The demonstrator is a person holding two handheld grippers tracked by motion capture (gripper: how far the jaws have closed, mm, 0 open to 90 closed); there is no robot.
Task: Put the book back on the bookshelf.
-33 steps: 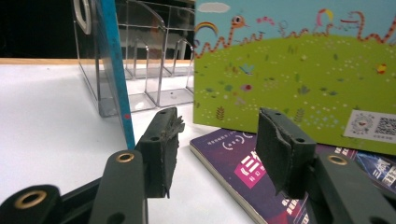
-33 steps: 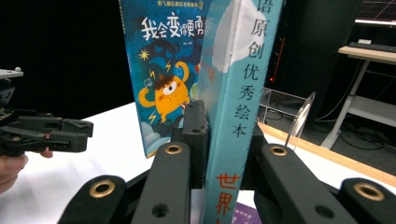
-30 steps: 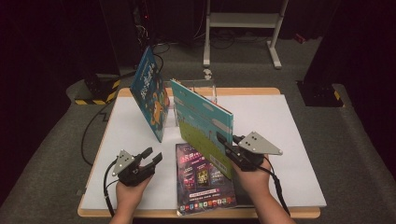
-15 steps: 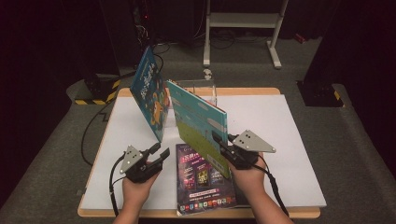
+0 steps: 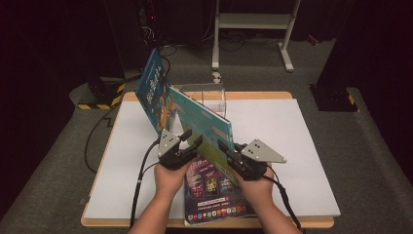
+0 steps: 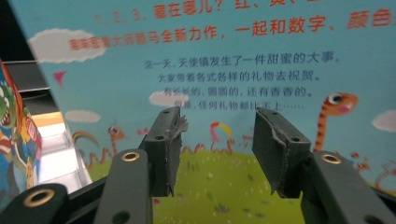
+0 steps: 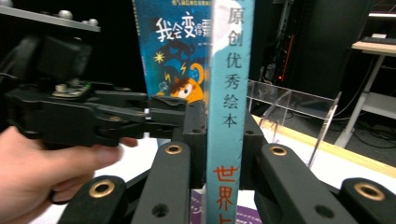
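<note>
My right gripper is shut on the lower edge of a teal picture book, holding it tilted up on edge over the table; its spine runs between the jaws in the right gripper view. My left gripper hovers close to the book's left face, open, with nothing between its pads. In the left gripper view the teal back cover stands just behind those open jaws. Under both hands a purple book lies flat.
A dark blue picture book leans upright at the back left beside a clear acrylic stand. The white table top has free room on the right and far left. A metal frame stands on the floor beyond the table.
My left gripper has moved right and up from the table's left side to the teal book's face. The right gripper still holds the book in about the same place.
</note>
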